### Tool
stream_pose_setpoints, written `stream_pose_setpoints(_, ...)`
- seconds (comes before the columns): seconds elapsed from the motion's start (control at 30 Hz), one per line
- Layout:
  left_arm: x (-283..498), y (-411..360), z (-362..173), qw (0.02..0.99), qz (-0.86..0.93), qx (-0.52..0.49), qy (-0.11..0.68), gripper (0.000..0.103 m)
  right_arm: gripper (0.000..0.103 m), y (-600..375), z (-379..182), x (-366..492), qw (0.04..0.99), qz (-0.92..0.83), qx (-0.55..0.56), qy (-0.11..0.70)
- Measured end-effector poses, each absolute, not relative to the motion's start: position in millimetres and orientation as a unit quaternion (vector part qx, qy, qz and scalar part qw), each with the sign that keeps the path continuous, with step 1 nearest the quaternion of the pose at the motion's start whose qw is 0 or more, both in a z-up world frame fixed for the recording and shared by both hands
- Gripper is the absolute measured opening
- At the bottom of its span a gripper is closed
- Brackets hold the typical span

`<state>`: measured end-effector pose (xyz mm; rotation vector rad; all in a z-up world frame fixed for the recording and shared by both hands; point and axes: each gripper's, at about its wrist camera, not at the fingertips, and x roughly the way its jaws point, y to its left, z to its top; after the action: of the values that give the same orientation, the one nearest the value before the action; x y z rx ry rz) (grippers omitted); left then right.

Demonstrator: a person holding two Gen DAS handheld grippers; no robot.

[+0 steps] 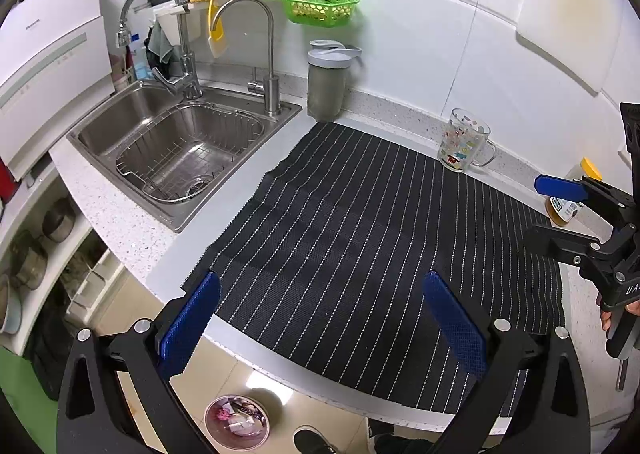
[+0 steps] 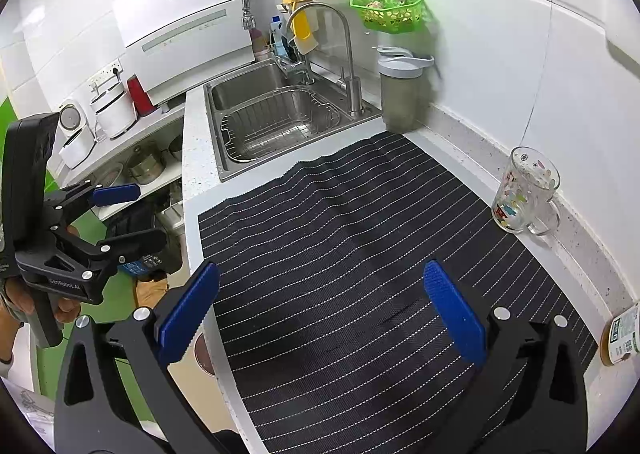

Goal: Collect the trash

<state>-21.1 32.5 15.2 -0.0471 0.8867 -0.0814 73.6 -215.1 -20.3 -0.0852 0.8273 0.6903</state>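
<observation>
Two hand-held grippers are held side by side, both with blue-padded jaws spread wide and nothing between them. The left hand-held gripper [image 1: 320, 318] appears at the left edge of the right wrist view, gripped from below by a hand [image 2: 24, 306]. The right hand-held gripper [image 2: 320, 310] shows at the right edge of the left wrist view, fingers [image 1: 608, 318] on its handle.
</observation>
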Motion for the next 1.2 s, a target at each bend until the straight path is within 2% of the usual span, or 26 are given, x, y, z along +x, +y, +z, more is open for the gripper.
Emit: stream_pose_setpoints(1.2,-22.3,33.0,15.6,0.901,-0.041,-0.026,0.432,0.097,0.1,-213.1,-21.9,66.6,0.856,0.329,-0.039,0.396)
